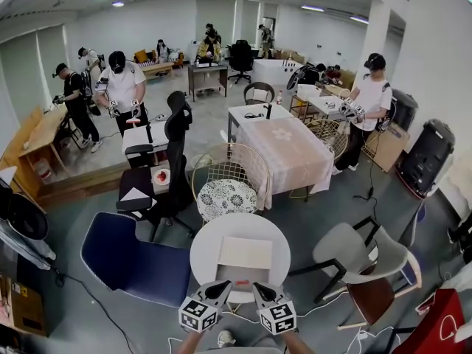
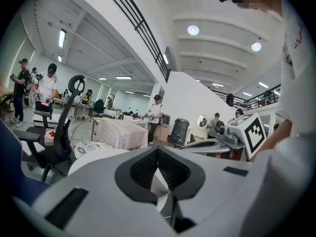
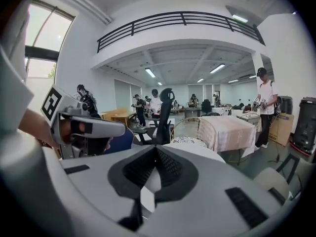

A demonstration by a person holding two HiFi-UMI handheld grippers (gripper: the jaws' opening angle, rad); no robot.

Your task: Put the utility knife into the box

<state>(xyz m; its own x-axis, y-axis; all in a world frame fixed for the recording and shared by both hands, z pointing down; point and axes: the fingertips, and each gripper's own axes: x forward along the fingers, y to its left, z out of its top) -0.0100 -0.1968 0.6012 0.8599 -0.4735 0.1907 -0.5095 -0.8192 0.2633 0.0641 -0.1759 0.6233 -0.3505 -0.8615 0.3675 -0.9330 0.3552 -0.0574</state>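
In the head view, the left tongs (image 1: pixel 223 286) and right tongs (image 1: pixel 258 287) are covering the box's (image 1: pixel 245 257) near edge. The bottom border is cutting off the person's forearms (image 1: pixel 295 341). The tongs' bodies are blocking much of the bench (image 1: pixel 206 243) in both gripper views.

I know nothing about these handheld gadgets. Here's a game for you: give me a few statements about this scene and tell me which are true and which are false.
1. The left gripper and the right gripper both have their jaws together, with nothing between them. True.
2. The box lies on a square black table. False: the table is round and white.
3. In the head view, a blue chair stands to the left of that table. True.
4. The right gripper holds the utility knife. False: it is empty, and no utility knife shows in any view.
5. The wire chair beyond the table holds a patterned cushion. True.
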